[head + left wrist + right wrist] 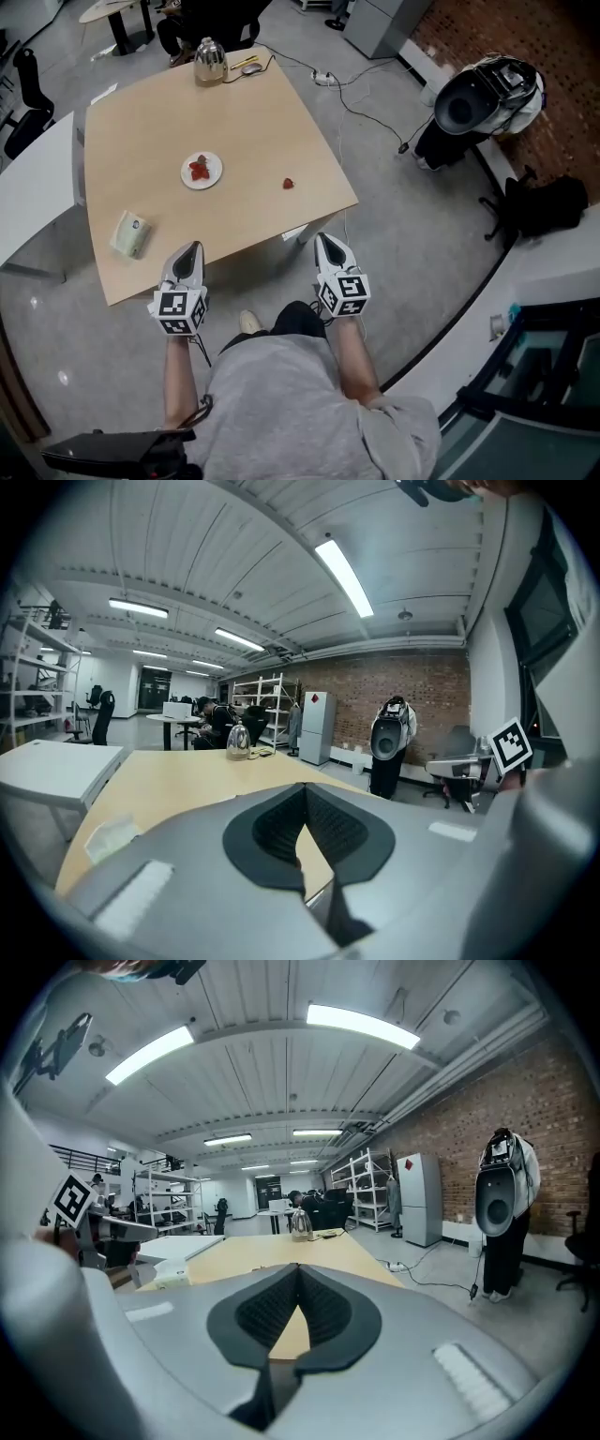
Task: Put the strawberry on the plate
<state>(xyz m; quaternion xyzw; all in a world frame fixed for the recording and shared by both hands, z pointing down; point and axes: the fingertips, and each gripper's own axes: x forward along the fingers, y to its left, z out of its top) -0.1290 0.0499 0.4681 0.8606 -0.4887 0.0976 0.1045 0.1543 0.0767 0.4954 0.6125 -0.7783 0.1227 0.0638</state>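
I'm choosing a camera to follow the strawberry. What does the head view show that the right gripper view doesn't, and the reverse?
Head view only: the loose strawberry on the table, the plate with red fruit on it, and the left gripper and right gripper from above. Right gripper view only: its jaws shut on nothing, ceiling lights, shelves. Both: the table and the kettle.
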